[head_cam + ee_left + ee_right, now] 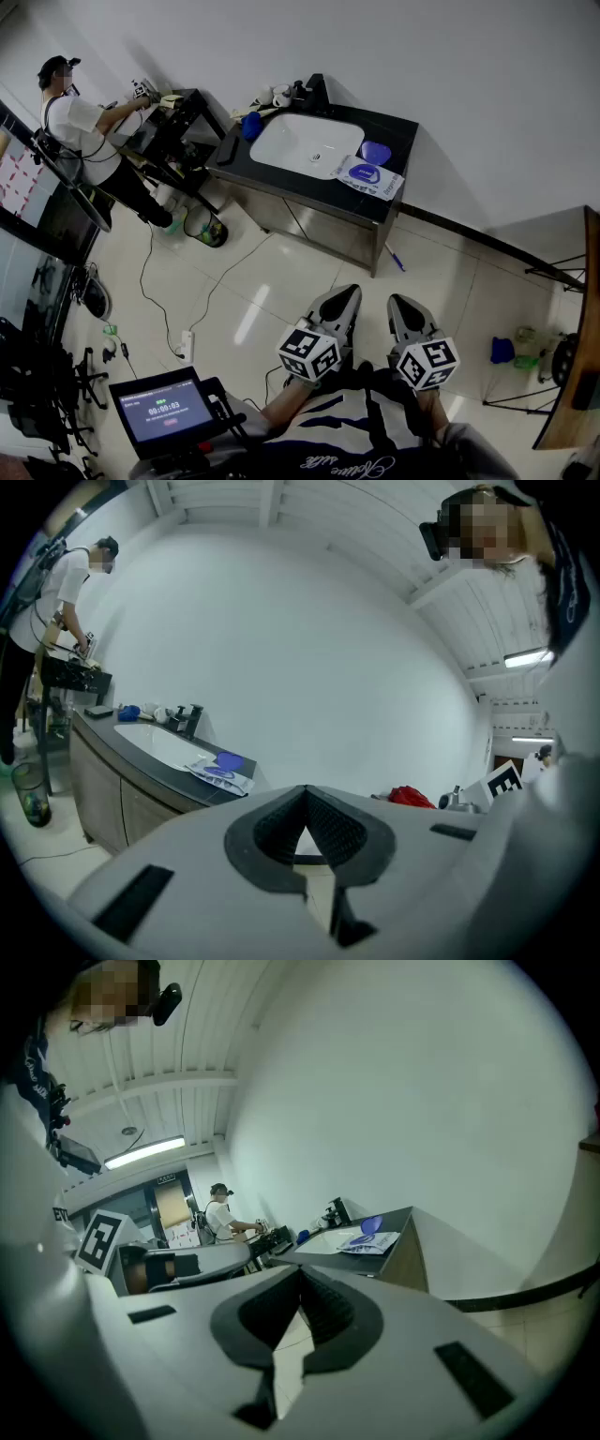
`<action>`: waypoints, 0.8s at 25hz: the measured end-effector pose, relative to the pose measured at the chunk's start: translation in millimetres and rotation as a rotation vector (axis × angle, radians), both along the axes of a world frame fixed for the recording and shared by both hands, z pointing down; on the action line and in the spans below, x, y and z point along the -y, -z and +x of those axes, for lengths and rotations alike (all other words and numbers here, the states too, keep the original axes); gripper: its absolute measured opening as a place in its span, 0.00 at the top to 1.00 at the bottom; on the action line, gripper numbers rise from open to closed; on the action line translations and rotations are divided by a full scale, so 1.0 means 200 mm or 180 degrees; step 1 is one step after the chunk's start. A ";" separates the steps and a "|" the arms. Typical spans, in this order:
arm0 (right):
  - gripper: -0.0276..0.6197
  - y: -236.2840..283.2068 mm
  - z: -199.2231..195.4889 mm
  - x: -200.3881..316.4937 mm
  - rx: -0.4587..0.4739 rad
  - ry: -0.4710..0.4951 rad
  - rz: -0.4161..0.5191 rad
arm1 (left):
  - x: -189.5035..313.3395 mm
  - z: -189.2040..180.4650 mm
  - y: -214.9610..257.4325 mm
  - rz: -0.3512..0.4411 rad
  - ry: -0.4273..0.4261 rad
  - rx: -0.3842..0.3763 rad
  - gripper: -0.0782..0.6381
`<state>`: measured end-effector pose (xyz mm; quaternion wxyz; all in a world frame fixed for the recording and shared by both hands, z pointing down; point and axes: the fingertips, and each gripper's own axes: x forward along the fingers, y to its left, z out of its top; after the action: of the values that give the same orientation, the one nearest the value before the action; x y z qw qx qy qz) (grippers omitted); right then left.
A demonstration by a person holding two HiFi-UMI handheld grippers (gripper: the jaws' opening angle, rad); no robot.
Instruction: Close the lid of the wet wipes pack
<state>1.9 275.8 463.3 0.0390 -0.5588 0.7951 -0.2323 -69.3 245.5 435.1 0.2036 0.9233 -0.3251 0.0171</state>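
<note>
Head view, looking steeply down. The left hand-held gripper and the right hand-held gripper are held side by side close to the person's body, over the tiled floor and well apart from the worktop. Each carries its marker cube nearest the camera.

In the left gripper view and the right gripper view alike, the two jaws meet at their tips, with only a small triangular opening behind the contact line. Nothing is gripped by either.

The wet wipes pack lies flat on the dark worktop, at its right end, just beside the white sink. Its blue lid is flipped open on the wall side of the pack. A black faucet stands at the rear of the sink, and a blue object rests near the sink's left edge.

A second person stands at a further bench on the left. A screen showing a timer sits at the lower left.
</note>
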 end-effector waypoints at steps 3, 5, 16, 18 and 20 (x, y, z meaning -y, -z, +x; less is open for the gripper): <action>0.96 -0.03 0.01 0.10 0.0016 -0.0030 -0.0027 | 0.09 0.00 -0.04 -0.0044 -0.0018 0.0032 0.89; 0.96 -0.04 0.03 0.19 0.0015 -0.0057 -0.0025 | 0.18 0.01 -0.06 -0.0050 -0.0040 0.0024 0.89; 0.96 0.03 0.07 0.85 -0.0107 -0.0277 0.0041 | 0.93 0.01 -0.04 0.0020 -0.0118 -0.0010 0.89; 0.96 0.06 0.09 0.97 -0.0118 -0.0344 0.0062 | 1.08 0.00 -0.04 0.0035 -0.0110 -0.0010 0.89; 0.96 0.06 0.11 1.07 -0.0128 -0.0422 0.0064 | 1.19 0.00 -0.06 0.0047 -0.0146 0.0036 0.89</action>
<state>23.9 61.5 450.6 0.0439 -0.6144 0.7593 -0.2100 -68.6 7.6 447.5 0.1944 0.9319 -0.3051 0.0246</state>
